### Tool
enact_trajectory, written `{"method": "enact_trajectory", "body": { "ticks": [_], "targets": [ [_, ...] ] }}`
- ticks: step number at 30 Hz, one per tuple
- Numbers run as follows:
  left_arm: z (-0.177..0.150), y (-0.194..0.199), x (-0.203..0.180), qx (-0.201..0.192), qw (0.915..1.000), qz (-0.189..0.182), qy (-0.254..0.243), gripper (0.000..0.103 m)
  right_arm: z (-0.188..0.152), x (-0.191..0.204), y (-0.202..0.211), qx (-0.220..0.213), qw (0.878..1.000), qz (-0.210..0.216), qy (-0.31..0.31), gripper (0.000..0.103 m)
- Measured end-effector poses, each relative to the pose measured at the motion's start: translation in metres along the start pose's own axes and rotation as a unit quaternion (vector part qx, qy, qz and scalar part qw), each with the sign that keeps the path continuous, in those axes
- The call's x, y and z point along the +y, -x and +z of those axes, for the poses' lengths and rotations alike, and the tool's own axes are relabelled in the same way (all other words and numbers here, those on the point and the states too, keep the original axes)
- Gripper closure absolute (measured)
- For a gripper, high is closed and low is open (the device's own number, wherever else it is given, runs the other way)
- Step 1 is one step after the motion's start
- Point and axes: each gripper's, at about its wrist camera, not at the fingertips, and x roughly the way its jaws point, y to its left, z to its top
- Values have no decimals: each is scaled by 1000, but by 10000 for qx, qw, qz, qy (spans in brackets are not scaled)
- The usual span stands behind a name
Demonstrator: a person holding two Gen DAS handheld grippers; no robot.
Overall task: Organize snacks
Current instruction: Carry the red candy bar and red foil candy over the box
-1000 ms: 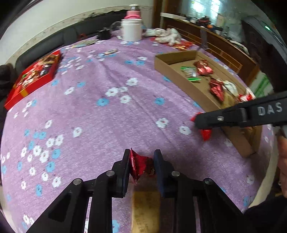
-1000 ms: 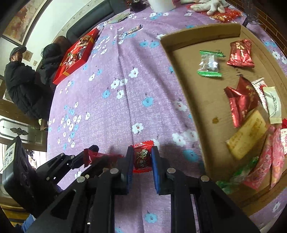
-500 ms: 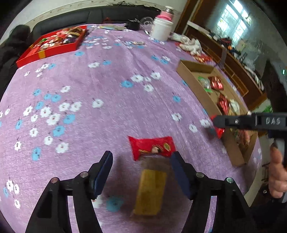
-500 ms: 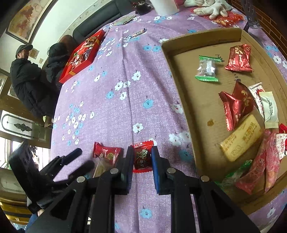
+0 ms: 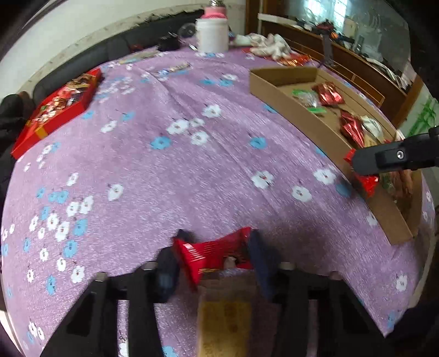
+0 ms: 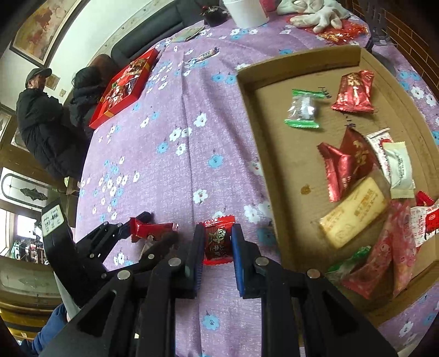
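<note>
Left gripper [image 5: 216,254] low over the purple floral tablecloth [image 5: 192,153], fingers closed in on a long red snack packet [image 5: 214,255] that spans the narrow gap between the pads, image motion-blurred there; same packet seen from the right wrist view [image 6: 152,229], pinched by its ends between the two black fingers above the cloth. Directly beneath the left gripper, a yellowish wrapped bar [image 5: 225,324] lying flat on the cloth. Right gripper [image 6: 216,245] clamped on a small red wrapped candy [image 6: 218,241], blue pads pressed against both sides of the wrapper, held just beside the near-left edge of the cardboard tray [image 6: 247,115] and not yet over it. Inside the tray, spread apart: a green-ended clear candy [image 6: 301,108], a red foil packet [image 6: 354,92] at the far end, a crumpled red packet [image 6: 345,162] at the middle, a white sachet [image 6: 399,170], a pale yellow bar [image 6: 354,211] and a pink packet [image 6: 395,244] toward the near corner. Farther off on the cloth, a red gift box [image 6: 124,88] at the left edge, a white jar [image 5: 212,34] and white gloves [image 6: 315,12] at the far side.
</note>
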Motion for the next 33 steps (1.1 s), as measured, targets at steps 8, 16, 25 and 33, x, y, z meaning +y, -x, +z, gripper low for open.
{"method": "enact_trajectory", "body": {
  "ticks": [8,16,25,33],
  "targets": [
    [3,10,5,-85,9997,-224,83,67,2,-2,4,-38,10000,-22,23,85],
    [4,26,11,11,9994,-344,-98,41,1,-3,7,-54,10000,-8,34,85],
    [3,28,-4,123,9902,-284,-1360,31,-2,-5,9,-73,10000,-22,-15,85],
    [11,1,0,404,9715,-326,-2315,55,-5,-6,14,-135,9999,-79,-71,85]
  ]
}}
